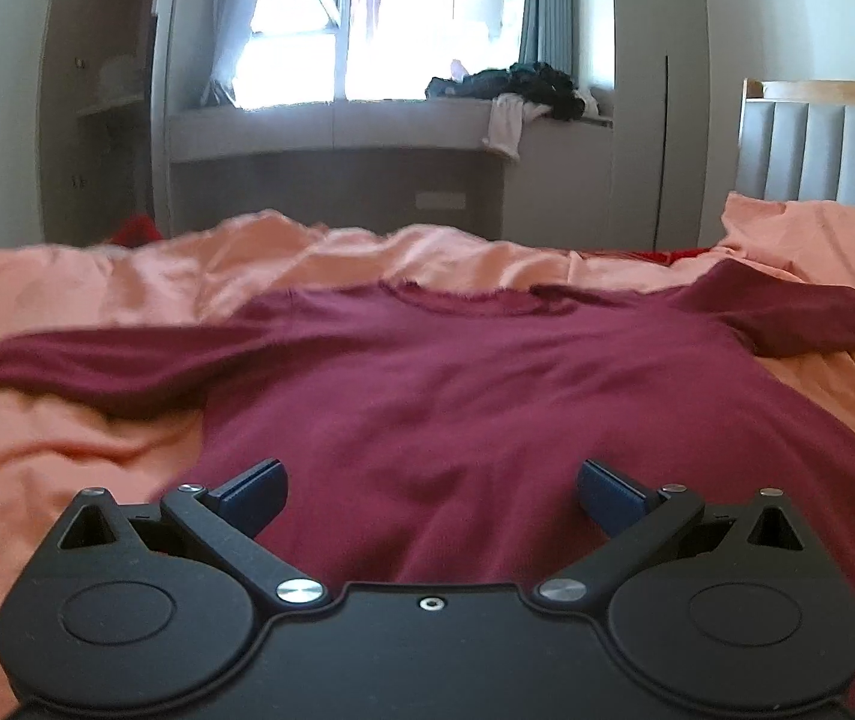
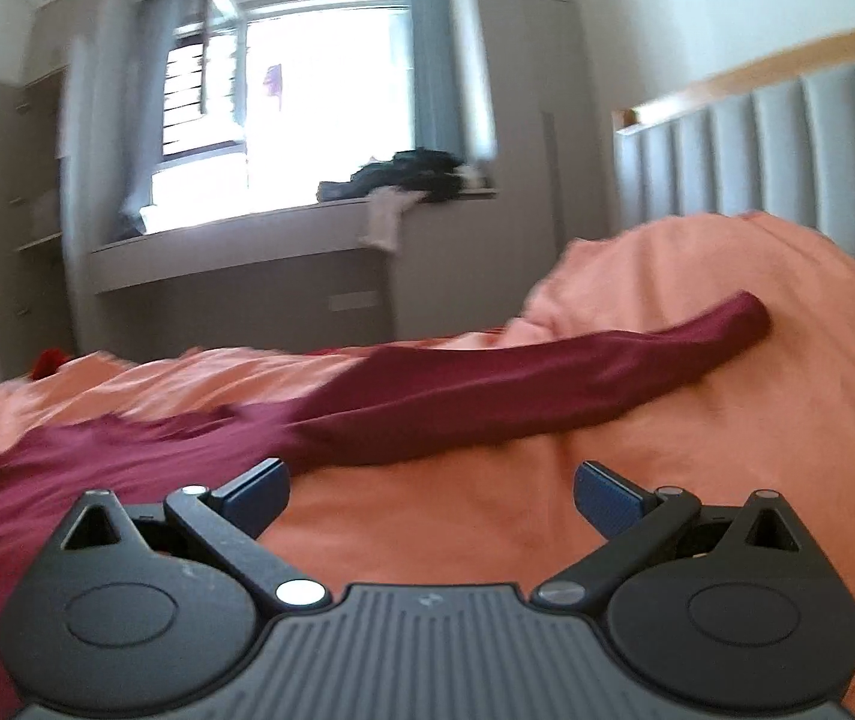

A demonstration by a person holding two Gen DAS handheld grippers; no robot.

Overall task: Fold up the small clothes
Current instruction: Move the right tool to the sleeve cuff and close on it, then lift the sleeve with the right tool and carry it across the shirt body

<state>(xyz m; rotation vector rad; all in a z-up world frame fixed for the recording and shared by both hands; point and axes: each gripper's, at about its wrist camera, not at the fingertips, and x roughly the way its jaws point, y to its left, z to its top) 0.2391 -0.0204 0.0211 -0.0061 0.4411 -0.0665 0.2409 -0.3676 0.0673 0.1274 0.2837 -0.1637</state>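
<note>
A dark red long-sleeved top lies spread flat on an orange bed cover, neck away from me, sleeves out to both sides. My left gripper is open and empty, low over the top's lower body. In the right wrist view the top lies at the left and its right sleeve stretches up to the right over a bump in the cover. My right gripper is open and empty, over bare cover just below that sleeve.
A grey padded headboard stands at the right. Beyond the bed is a window seat with a pile of dark and white clothes. A wardrobe stands at the far left. Something red lies at the bed's far edge.
</note>
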